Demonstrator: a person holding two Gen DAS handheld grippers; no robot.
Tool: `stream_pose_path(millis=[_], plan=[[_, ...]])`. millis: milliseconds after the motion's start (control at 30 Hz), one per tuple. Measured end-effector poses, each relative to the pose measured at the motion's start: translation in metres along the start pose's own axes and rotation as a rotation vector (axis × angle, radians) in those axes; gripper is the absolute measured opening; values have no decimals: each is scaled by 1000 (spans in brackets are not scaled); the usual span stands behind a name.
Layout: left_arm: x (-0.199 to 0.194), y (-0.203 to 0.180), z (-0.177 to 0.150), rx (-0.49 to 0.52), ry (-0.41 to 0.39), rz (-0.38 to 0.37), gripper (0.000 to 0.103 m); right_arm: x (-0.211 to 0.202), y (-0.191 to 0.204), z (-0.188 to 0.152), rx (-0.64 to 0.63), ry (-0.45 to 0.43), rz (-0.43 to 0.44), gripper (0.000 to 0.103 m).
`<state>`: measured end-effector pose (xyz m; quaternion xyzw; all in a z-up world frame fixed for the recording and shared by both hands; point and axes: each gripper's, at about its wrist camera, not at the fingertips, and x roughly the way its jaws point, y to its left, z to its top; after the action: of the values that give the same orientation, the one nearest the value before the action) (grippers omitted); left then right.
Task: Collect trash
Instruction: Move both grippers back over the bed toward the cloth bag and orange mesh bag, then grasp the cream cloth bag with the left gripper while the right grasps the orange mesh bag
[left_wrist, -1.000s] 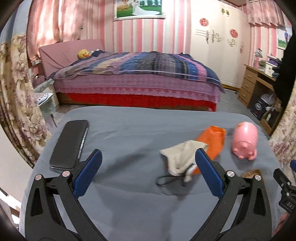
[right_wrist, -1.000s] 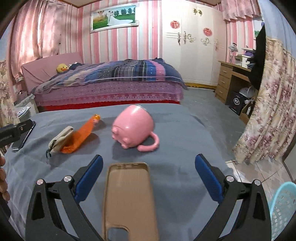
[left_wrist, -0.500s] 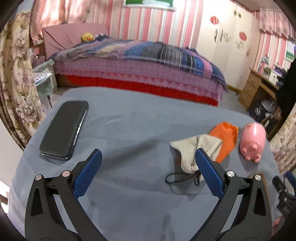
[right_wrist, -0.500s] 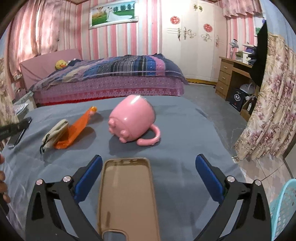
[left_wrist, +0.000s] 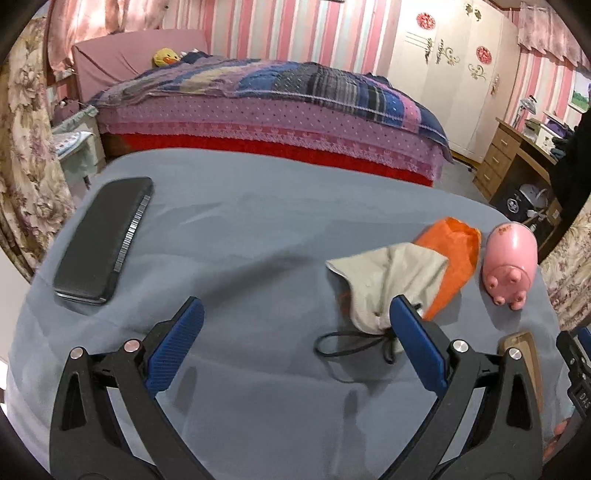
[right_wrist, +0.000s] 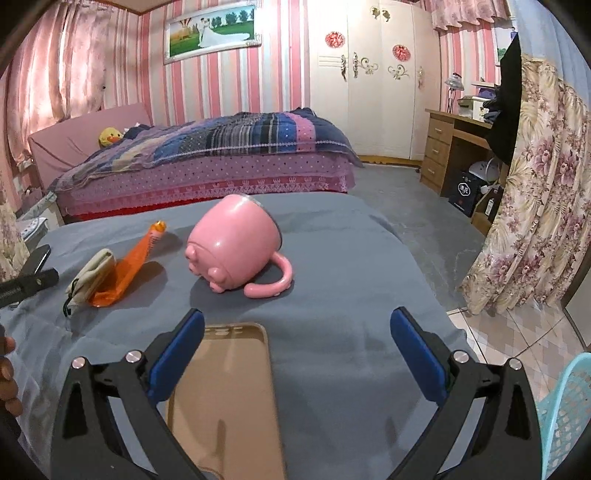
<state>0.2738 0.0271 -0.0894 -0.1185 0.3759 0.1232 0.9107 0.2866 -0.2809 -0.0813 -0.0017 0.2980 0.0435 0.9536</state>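
Note:
An orange plastic wrapper (left_wrist: 452, 254) (right_wrist: 127, 267) lies on the grey table (left_wrist: 258, 229), partly under a beige drawstring pouch (left_wrist: 384, 280) (right_wrist: 90, 273). My left gripper (left_wrist: 293, 314) is open above the table, its right fingertip (left_wrist: 404, 308) just in front of the pouch's lower end. A pink pig-shaped mug (right_wrist: 236, 247) (left_wrist: 511, 264) lies on its side to the right of the wrapper. My right gripper (right_wrist: 295, 328) is open and empty, over a tan phone case (right_wrist: 225, 398) near the table's front edge.
A black case (left_wrist: 105, 236) lies at the table's left side. A bed (right_wrist: 207, 162) stands behind the table, a wooden desk (right_wrist: 454, 147) at the right. A turquoise plastic basket (right_wrist: 569, 410) sits on the tiled floor at the lower right. A hand (right_wrist: 7, 373) shows at the left edge.
My left gripper has shifted left and tilted down, so the pouch and wrapper now sit further right in its view. The right gripper has barely moved.

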Motion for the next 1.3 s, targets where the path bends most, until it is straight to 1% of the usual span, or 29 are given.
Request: stream_pose_path(millis=[33, 67, 200, 300, 333, 367, 400, 467, 500, 533, 567, 600, 633, 700, 800, 833, 900, 967, 1067, 1133, 1167, 1200, 1233, 1267, 1300], plan=[[3, -6, -1, 10, 7, -22, 97, 2, -1, 0, 3, 3, -2, 98], [4, -10, -2, 19, 6, -29, 97, 4, -2, 0, 8, 6, -4, 98], [11, -29, -6, 51, -6, -35, 97, 11, -10, 0, 51, 29, 1, 99], [17, -38, -8, 58, -5, -48, 97, 15, -10, 0, 39, 67, -10, 99], [19, -41, -10, 72, -4, -48, 94, 16, -9, -1, 33, 75, -21, 99], [19, -43, -10, 82, -5, -51, 85, 15, -9, -1, 30, 77, -25, 99], [19, -45, -10, 93, -5, -60, 79, 14, -8, -2, 28, 75, -27, 99], [18, -48, -10, 112, 1, -83, 54, 10, -5, -3, 17, 50, -25, 99], [18, -49, -11, 118, 3, -90, 47, 8, -3, -4, 11, 38, -24, 99], [17, -49, -10, 124, 7, -96, 34, 6, 0, -4, 2, 32, -20, 99], [15, -47, -8, 127, 7, -98, 29, 5, 2, -4, -3, 34, -16, 99], [12, -46, -6, 126, 1, -102, 27, 6, 6, -4, -10, 43, -8, 99], [6, -42, -3, 122, -14, -111, 22, 6, 6, -4, -11, 47, -8, 99], [-2, -36, 3, 115, -34, -111, 21, 6, 11, -3, -5, 61, 4, 99], [-16, -21, 11, 104, -78, -80, 21, 6, 22, -2, 0, 78, 31, 99], [-19, -16, 13, 100, -87, -65, 21, 7, 32, -2, -12, 86, 44, 99], [-19, -7, 15, 96, -82, -42, 21, 9, 47, -2, -38, 91, 55, 98], [-15, 1, 15, 94, -68, 4, 21, 11, 70, -1, -75, 94, 76, 98], [-9, 11, 16, 108, -55, 54, 21, 14, 103, 4, -131, 78, 108, 98], [-9, 21, 19, 91, -50, 66, 21, 18, 125, 6, -175, 67, 122, 98], [-9, 27, 20, 72, -47, 60, 21, 21, 135, 6, -192, 66, 127, 97], [-9, 32, 20, 59, -47, 54, 21, 27, 147, 7, -207, 74, 135, 96], [-10, 35, 20, 53, -49, 55, 21, 28, 152, 8, -210, 80, 142, 91], [-10, 38, 20, 58, -52, 65, 21, 31, 160, 9, -213, 88, 158, 86], [-11, 40, 20, 67, -56, 81, 21, 34, 165, 10, -216, 92, 170, 85]])
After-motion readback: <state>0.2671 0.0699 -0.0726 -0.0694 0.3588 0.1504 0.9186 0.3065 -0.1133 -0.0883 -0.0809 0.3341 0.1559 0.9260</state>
